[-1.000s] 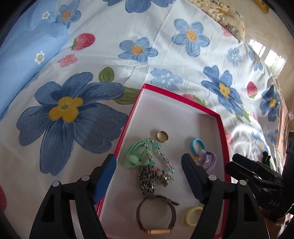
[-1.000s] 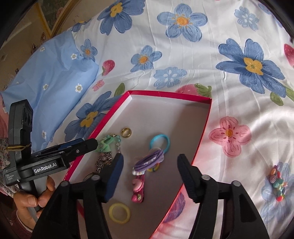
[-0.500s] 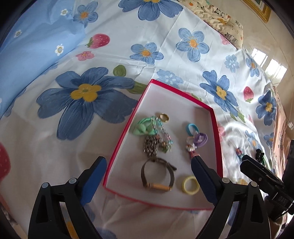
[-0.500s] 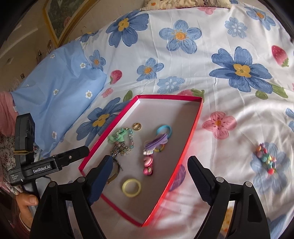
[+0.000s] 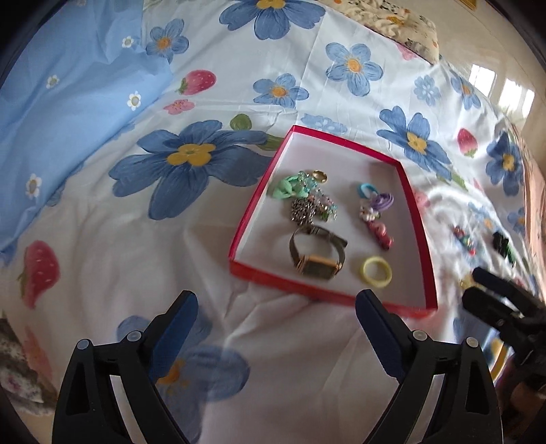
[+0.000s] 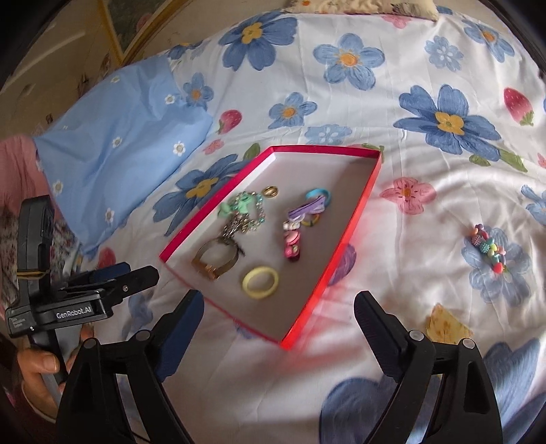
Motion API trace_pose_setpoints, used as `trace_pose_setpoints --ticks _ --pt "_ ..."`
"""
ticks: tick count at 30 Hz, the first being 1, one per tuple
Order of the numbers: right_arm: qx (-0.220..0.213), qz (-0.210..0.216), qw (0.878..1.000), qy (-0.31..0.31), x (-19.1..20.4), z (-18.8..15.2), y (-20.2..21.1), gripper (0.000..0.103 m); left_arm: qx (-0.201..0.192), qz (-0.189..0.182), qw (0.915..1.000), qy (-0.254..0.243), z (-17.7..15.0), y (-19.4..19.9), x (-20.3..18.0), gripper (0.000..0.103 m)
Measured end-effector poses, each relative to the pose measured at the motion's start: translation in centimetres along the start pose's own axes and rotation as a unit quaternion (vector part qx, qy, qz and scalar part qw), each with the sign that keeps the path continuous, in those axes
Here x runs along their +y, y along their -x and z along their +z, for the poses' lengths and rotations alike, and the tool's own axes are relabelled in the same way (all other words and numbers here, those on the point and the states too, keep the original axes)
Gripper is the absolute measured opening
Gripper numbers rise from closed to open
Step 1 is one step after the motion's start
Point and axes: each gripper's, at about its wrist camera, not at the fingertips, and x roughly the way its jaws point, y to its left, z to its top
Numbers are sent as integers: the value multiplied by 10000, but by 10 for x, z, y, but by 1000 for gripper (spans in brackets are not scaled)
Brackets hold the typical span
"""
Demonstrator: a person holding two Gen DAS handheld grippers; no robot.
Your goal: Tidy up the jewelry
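Observation:
A red-rimmed tray (image 5: 254, 194) (image 6: 355, 218) lies on the flowered bedsheet. Inside lie a gold watch (image 5: 317, 256) (image 6: 213, 259), a yellow ring (image 5: 376, 269) (image 6: 260, 282), a gold ring (image 5: 319, 176) (image 6: 271, 191), a green bead and chain pile (image 5: 303, 198) (image 6: 244, 213), and purple and pink hair pieces (image 5: 375, 215) (image 6: 300, 222). A colourful bead piece (image 6: 489, 249) (image 5: 464, 239) lies on the sheet right of the tray. My left gripper (image 5: 274, 328) and right gripper (image 6: 278, 328) are open and empty, held back from the tray's near edge.
A light blue pillow (image 5: 61, 88) (image 6: 116, 147) lies to the left. A patterned pillow (image 5: 392, 20) lies at the far side. A small black and green object (image 5: 501, 244) lies on the sheet at right. The other gripper shows at each view's edge (image 5: 505, 304) (image 6: 68, 297).
Both grippers have pulled back and up from over the tray, so the whole tray now shows. Both stay open and empty. The jewelry has not moved.

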Motion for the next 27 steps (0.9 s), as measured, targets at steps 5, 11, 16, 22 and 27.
trace_pose_setpoints --ticks 5,11,16,22,27 --pt "-136 -89 9993 351 13 -10 19 94 -169 164 9992 -314 -12 28 -8 99" --pt "-300 -229 9969 695 26 3 49 101 -637 293 9959 -571 -13 69 -19 102" --pt "-695 -225 9949 702 29 13 69 103 -958 549 9917 -665 -23 75 -31 102" --pt "-647 -242 9962 537 22 -8 50 103 -939 679 9916 -569 -40 54 -34 102" --pt "-497 -244 9978 351 12 -26 37 103 -828 664 9928 -553 -45 41 -38 102"
